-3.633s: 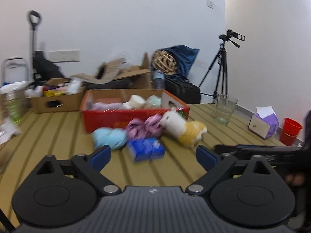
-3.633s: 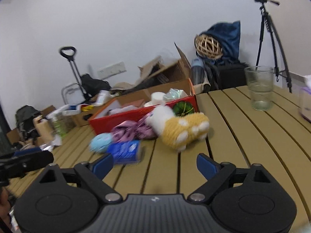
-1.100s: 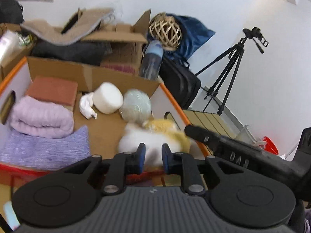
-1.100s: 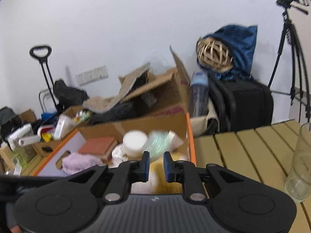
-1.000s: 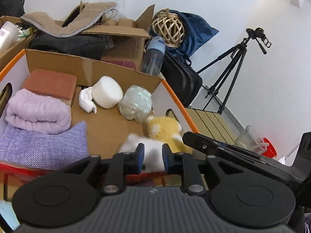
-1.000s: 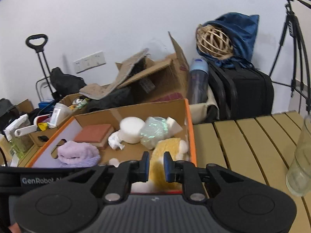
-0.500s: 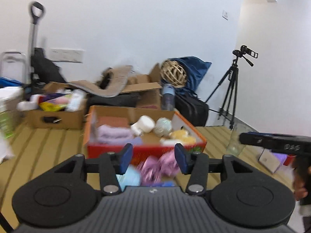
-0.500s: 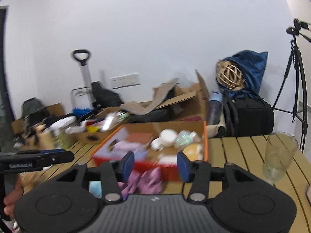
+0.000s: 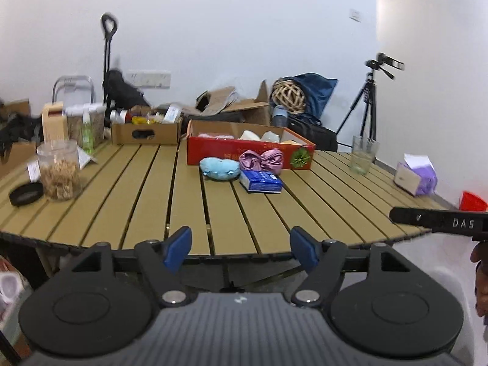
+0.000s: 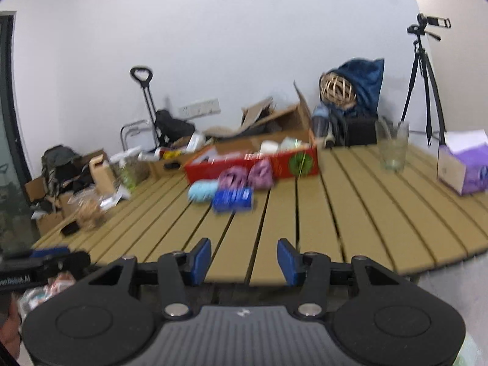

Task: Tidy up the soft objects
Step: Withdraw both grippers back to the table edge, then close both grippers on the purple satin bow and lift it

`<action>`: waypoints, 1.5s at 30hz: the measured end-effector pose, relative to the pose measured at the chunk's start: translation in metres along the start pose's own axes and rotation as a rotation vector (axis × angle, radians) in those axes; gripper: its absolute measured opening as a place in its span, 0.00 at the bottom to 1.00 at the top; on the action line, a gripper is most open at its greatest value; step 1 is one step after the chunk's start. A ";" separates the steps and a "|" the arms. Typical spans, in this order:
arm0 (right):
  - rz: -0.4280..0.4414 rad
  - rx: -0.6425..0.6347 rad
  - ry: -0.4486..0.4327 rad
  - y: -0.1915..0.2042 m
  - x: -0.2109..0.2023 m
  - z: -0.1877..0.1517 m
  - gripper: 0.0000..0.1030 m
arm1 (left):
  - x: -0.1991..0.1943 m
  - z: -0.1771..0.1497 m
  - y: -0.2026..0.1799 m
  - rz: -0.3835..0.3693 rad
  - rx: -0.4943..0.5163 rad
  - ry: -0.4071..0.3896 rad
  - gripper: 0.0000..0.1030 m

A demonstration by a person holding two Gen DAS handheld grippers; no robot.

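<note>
A red cardboard box (image 9: 244, 152) (image 10: 292, 160) stands at the far side of the slatted table (image 9: 152, 201) with soft items inside. In front of it lie a light blue plush (image 9: 220, 168) (image 10: 202, 191), a pink-purple cloth bundle (image 9: 260, 159) (image 10: 245, 176) and a blue packet (image 9: 260, 181) (image 10: 232, 199). My left gripper (image 9: 241, 245) is open and empty, off the table's near edge. My right gripper (image 10: 244, 260) is open and empty, also at the near edge. The right gripper's side (image 9: 439, 221) shows in the left wrist view.
A clear jar (image 9: 59, 169) and a black ring (image 9: 26, 193) sit at the table's left. A drinking glass (image 9: 363, 158) (image 10: 392, 145) and a purple tissue box (image 9: 416, 175) (image 10: 463, 169) stand at the right. A tripod (image 10: 422, 85), boxes and bags lie behind the table.
Both grippers let go of the yellow and white plush in the red box, opened, and pulled back from the box to the table's near edge.
</note>
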State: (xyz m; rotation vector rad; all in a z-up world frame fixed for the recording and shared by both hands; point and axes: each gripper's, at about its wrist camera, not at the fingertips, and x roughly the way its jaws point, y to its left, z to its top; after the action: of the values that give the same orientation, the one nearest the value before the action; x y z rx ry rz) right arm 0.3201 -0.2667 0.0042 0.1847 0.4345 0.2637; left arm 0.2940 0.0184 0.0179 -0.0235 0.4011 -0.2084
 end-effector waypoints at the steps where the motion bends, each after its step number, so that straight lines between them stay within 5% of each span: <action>1: 0.001 -0.011 0.008 0.003 -0.004 -0.005 0.46 | -0.004 0.000 -0.002 0.006 0.017 -0.007 0.72; 7: 0.032 -0.041 0.008 0.018 -0.013 -0.012 0.46 | -0.011 0.004 -0.006 -0.016 0.013 -0.028 0.74; 16: 0.041 -0.021 0.057 0.015 0.036 -0.005 0.46 | 0.043 0.009 0.003 -0.080 -0.050 0.037 0.70; 26: 0.065 0.027 0.051 -0.019 0.166 0.086 0.46 | 0.200 0.104 0.012 -0.181 0.000 0.089 0.41; 34: 0.054 0.154 0.130 -0.060 0.314 0.134 0.43 | 0.339 0.126 0.013 -0.199 0.044 0.230 0.41; 36: 0.049 0.159 0.160 -0.065 0.342 0.134 0.34 | 0.358 0.123 0.019 -0.219 0.020 0.263 0.32; 38: 0.065 0.178 0.173 -0.068 0.358 0.129 0.20 | 0.368 0.118 0.025 -0.241 -0.011 0.285 0.08; 45: 0.096 0.203 0.162 -0.072 0.355 0.122 0.13 | 0.363 0.118 0.029 -0.289 -0.044 0.246 0.03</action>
State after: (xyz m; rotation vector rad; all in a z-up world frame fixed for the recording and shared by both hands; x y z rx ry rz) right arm 0.6990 -0.2470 -0.0426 0.3851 0.6149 0.3303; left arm 0.6721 -0.0303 -0.0156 -0.1003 0.6478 -0.4901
